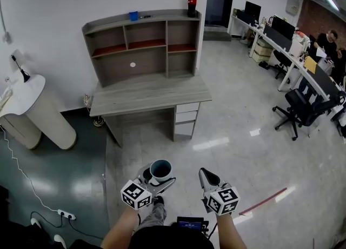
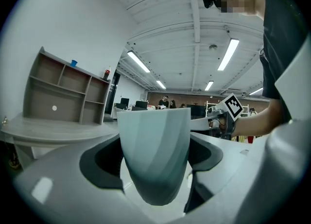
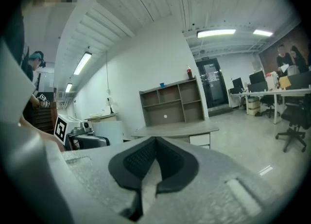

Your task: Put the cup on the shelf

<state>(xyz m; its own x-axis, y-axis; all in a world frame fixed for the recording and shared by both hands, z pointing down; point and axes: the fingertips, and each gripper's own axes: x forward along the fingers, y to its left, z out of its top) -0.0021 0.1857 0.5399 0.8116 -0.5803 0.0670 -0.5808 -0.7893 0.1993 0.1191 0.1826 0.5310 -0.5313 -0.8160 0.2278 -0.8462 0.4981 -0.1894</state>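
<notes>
**Cup in the left gripper, well short of the shelf**

The left gripper holds the cup upright over the floor. Its fingers press on either side of the cup's lower wall. In the head view the cup's mouth faces up and its inside is dark. Its base is hidden by the gripper, and no view shows a handle. In the left gripper view the pale cup fills the middle, and its rim blocks part of the room behind it.

The right gripper is just beside the left one. Its fingers are closed tip to tip with nothing between them.

The shelf stands on the table against the wall, well apart from both grippers. A bottle stands on the right end of its top board. A blue thing stands nearer the left end, too small to tell what it is. A white dot shows on the back panel of the wide lower bay. Drawers sit under the right of the table.

The person's forearms are cut off by the bottom edge. A small screen between them is too blurred to read. At the left a white rounded stand is partly out of frame.
</notes>
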